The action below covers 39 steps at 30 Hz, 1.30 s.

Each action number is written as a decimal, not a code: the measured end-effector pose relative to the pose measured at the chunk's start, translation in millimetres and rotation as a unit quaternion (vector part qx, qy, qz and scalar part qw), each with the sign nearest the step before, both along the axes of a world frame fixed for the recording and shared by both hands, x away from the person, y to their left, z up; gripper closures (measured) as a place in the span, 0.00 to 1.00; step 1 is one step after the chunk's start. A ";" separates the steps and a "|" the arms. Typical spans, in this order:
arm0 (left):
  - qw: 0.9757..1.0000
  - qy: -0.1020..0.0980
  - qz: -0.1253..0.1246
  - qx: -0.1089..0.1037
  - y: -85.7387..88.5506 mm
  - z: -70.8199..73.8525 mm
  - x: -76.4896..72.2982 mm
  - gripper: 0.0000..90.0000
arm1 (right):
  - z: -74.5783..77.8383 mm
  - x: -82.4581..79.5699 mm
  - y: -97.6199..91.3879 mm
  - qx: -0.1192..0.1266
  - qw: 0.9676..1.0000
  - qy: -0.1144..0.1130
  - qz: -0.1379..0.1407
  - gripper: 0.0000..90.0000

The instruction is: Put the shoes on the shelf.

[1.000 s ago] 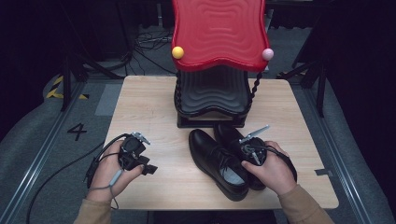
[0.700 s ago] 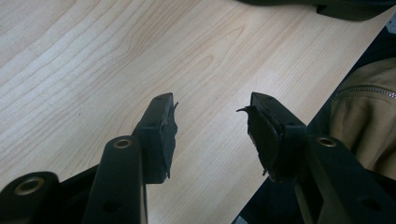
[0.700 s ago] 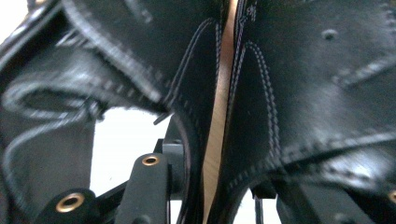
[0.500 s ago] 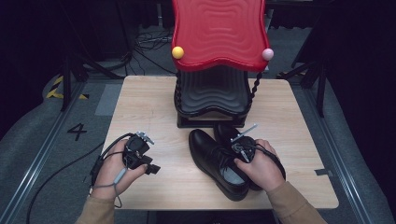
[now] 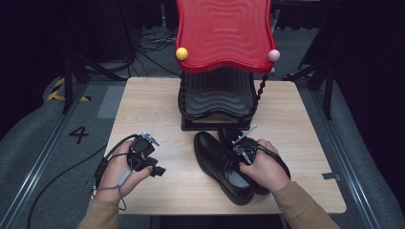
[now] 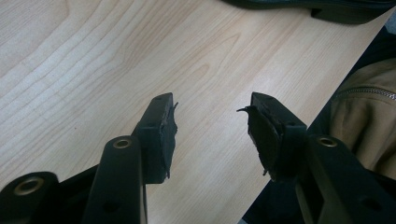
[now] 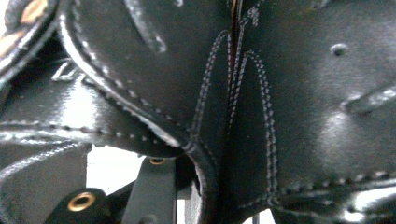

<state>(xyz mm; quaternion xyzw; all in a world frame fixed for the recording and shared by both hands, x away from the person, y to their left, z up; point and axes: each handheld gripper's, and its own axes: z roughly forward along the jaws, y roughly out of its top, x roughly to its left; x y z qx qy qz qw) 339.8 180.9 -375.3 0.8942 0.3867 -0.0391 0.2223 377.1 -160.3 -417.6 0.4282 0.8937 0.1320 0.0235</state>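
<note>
The step in hand appears to be the taking up of one shoe of a black leather pair by the right gripper [image 5: 244, 149]. The near shoe [image 5: 220, 164] lies on the worktop [image 5: 157, 102] just in front of the black-and-red stand [image 5: 217, 93], toe toward the stand; the far shoe [image 5: 229, 135] lies touching it on the side away from the left gripper [image 5: 143, 155], largely covered by the right hand [image 5: 262, 167]. The right gripper's jaws have just been closing, and its own view shows stitched leather [image 7: 243, 107] standing between them, one jaw arm [image 7: 154, 191] visible beneath the collar edge; whether the pads already press on the leather cannot be told. The left gripper rests on the worktop well apart from the stand, its jaws spread wide with nothing but bare wood between them. The shoes look glossy, smooth-toed and laced, with pale stitching along the seams and a light lining at the opening. In my judgement the next move calls for a firm bite on the collar before any lift, since polished leather may slip and the two shoes lie touching.
</note>
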 end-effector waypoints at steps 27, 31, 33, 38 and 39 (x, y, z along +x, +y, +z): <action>1.000 -0.012 0.015 -0.011 14.0 4.5 -5.3 0.57 | 39.3 -0.6 -23.1 0.042 0.999 0.008 -0.021 0.90; 1.000 -0.011 0.016 -0.011 14.1 5.4 -6.3 0.58 | 50.1 -8.6 -26.0 0.044 0.999 0.014 -0.009 0.90; 1.000 -0.012 0.017 -0.013 13.8 5.2 -6.0 0.57 | 57.8 -13.5 -26.8 0.047 0.999 0.012 -0.004 0.90; 1.000 -0.012 0.022 -0.015 15.4 5.7 -5.5 0.57 | 79.1 -20.4 -30.3 0.062 0.998 0.009 0.007 0.90; 1.000 -0.013 0.023 -0.015 16.0 5.8 -5.3 0.57 | 79.1 -20.4 -30.3 0.062 0.998 0.009 0.007 0.90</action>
